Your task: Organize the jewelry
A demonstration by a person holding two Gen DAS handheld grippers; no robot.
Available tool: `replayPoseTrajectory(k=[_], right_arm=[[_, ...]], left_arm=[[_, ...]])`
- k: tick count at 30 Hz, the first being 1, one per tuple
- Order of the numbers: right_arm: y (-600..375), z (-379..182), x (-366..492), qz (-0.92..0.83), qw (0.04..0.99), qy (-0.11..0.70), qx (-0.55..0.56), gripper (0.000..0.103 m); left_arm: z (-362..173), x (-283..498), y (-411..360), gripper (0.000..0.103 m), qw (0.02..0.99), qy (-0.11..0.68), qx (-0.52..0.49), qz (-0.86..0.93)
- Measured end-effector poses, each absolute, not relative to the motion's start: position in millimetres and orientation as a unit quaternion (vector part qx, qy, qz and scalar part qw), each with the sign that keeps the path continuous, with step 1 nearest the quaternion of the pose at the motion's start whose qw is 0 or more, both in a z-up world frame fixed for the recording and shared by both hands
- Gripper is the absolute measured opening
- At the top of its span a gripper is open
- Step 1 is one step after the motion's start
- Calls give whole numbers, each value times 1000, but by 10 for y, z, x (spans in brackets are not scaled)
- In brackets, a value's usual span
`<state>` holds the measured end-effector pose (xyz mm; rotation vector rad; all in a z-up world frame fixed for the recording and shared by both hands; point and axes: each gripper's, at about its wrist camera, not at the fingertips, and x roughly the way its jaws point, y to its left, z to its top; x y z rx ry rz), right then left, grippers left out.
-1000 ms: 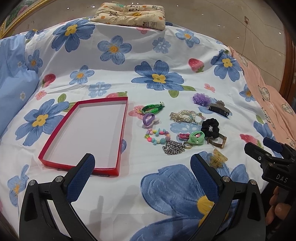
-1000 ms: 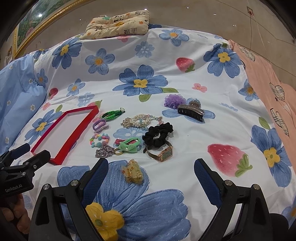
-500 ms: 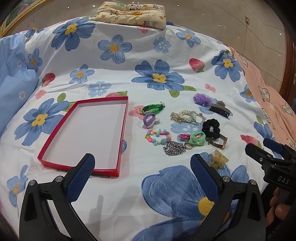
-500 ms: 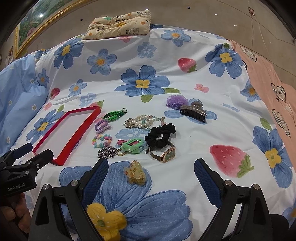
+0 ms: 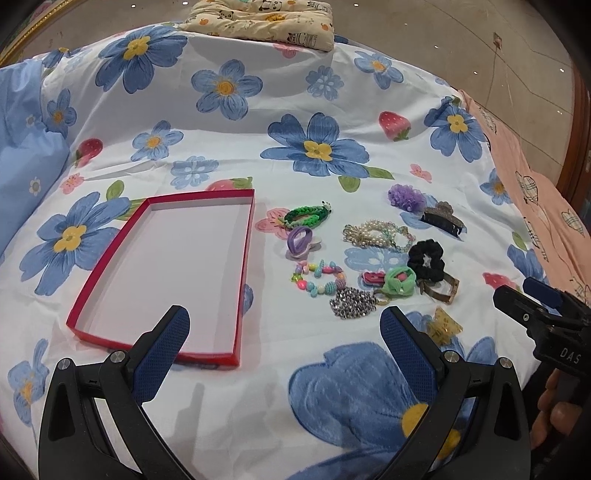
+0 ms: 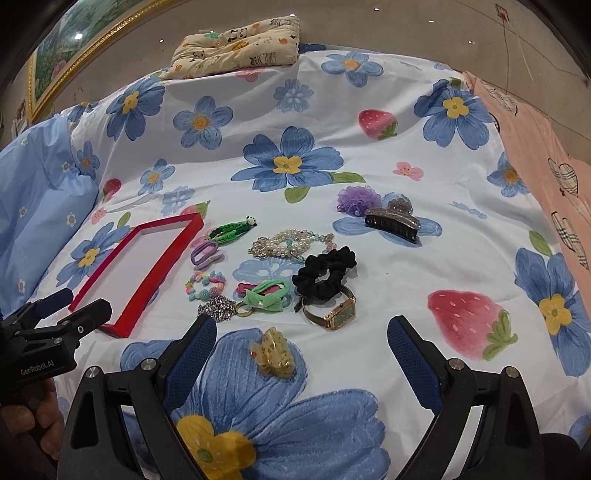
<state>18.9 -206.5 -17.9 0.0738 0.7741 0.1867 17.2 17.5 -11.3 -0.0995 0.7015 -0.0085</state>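
Observation:
An empty red-rimmed tray [image 5: 245, 258] [image 6: 122, 254] lies on the flowered bedsheet. To its right lie several pieces: a green braided band [image 5: 306, 216], a purple hair tie [image 5: 301, 240], a colourful bead bracelet [image 5: 319, 282], a silver chain [image 5: 351, 304], a pearl bracelet [image 6: 291, 243], a black scrunchie [image 6: 325, 273], a gold watch [image 6: 334, 312], a yellow claw clip [image 6: 273, 354], a dark claw clip [image 6: 393, 221]. My left gripper [image 5: 284, 332] is open, empty, near the tray's near corner. My right gripper [image 6: 301, 343] is open, with the yellow clip between its fingers' line.
A purple mesh flower [image 6: 356, 199] and a green bow tie band [image 6: 267, 295] lie among the pieces. A patterned cushion [image 5: 262, 18] sits at the far edge. A blue pillow [image 5: 26, 162] is left, a pink blanket [image 5: 546, 206] right.
Both grippers have eased slightly forward toward the jewelry; the pieces sit a little lower in the views. Nothing has been picked up.

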Motion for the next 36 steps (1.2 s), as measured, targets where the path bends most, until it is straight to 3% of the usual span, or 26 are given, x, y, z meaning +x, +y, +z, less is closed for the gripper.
replayPoseTrajectory(k=[16,19,21,36], right_arm=[[-2177,-226,878,103,906,403,75,95],[-2167,-237,1034,107,905,405,77,93],[-2165,-239,1170,106,904,407,78,84],[-2218,-795,2116,97,865,489,58,51]], left_arm=[[-78,952,311,103,924,380,-39,-27],[-104,1148,349,96,918,393,-43,-36],[-128,1304,369,96,914,402,-43,-39],[-430,2416,147,94,887,455,20,-80]])
